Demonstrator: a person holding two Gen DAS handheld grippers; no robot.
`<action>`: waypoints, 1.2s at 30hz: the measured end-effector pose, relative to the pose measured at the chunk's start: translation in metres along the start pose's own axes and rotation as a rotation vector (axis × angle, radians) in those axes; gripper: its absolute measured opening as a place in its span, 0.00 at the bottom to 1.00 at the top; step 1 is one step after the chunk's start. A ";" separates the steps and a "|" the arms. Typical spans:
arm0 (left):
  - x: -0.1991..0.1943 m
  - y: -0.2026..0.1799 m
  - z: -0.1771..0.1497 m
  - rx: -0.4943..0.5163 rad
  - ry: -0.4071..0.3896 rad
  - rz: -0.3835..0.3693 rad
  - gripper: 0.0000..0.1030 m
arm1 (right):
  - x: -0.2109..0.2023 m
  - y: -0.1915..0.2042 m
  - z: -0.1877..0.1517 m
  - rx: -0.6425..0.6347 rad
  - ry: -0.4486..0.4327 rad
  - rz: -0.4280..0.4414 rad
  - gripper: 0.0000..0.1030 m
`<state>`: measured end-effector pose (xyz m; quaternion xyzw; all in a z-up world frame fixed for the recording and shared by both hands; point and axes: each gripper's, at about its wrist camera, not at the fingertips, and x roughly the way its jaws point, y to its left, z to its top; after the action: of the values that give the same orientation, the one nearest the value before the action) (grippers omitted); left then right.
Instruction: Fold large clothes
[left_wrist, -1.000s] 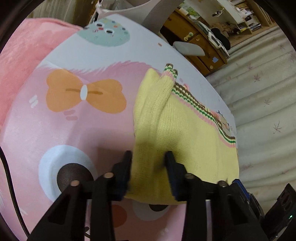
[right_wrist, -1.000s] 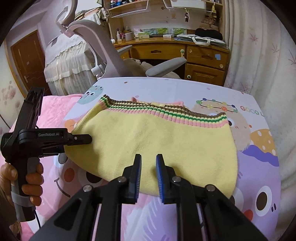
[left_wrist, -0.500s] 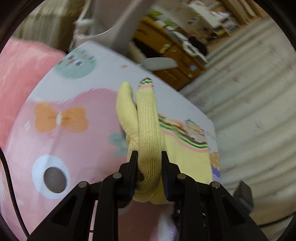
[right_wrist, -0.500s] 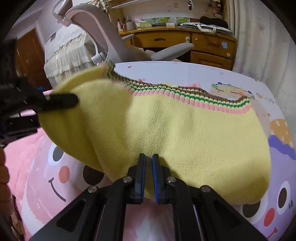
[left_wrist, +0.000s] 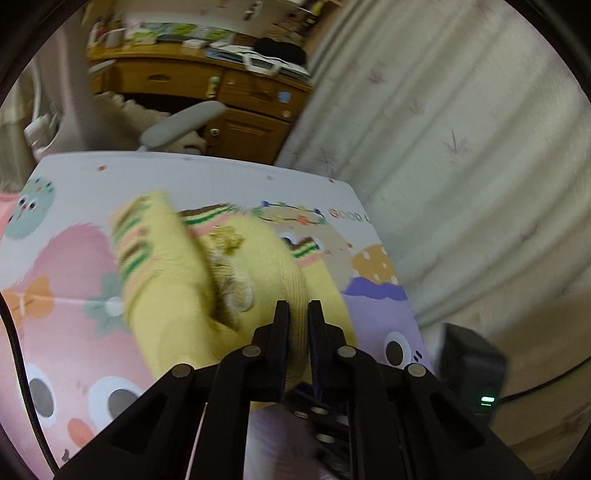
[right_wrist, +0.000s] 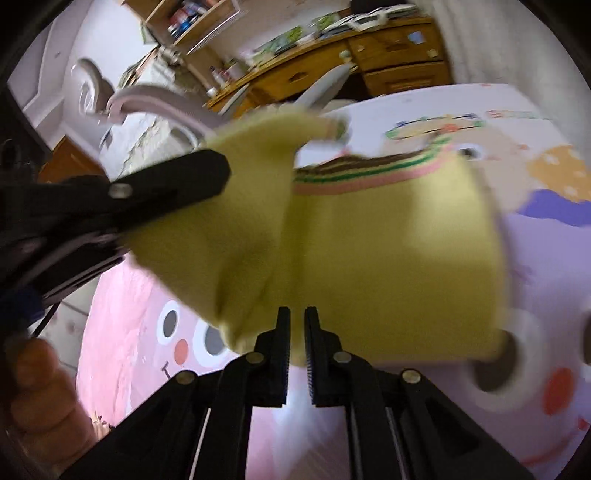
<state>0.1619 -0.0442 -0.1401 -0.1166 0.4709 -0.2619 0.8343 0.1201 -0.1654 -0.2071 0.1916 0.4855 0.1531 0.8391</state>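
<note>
Sweater (left_wrist: 173, 295), yellow knit with striped hem: a second ago flat on the cartoon-print surface (left_wrist: 66, 258), now lifted at its left end. Left gripper (left_wrist: 295, 314) pinches a bunched fold; right gripper (right_wrist: 295, 321) pinches the near edge. Fold under way.

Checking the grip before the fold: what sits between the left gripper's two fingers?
A bunched fold of the yellow sweater sits pinched between the left gripper fingers; the left wrist view shows it.
</note>
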 end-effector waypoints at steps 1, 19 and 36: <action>0.006 -0.005 0.000 0.008 0.009 -0.004 0.08 | -0.009 -0.005 -0.003 0.005 -0.009 -0.015 0.07; 0.077 -0.003 -0.052 -0.022 0.150 0.015 0.08 | -0.062 -0.038 0.030 -0.105 -0.086 -0.243 0.07; -0.002 -0.007 -0.044 0.042 0.135 -0.129 0.48 | -0.028 -0.022 0.055 -0.082 0.023 -0.074 0.24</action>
<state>0.1214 -0.0466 -0.1595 -0.1110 0.5119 -0.3321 0.7844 0.1566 -0.2067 -0.1710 0.1373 0.4953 0.1439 0.8457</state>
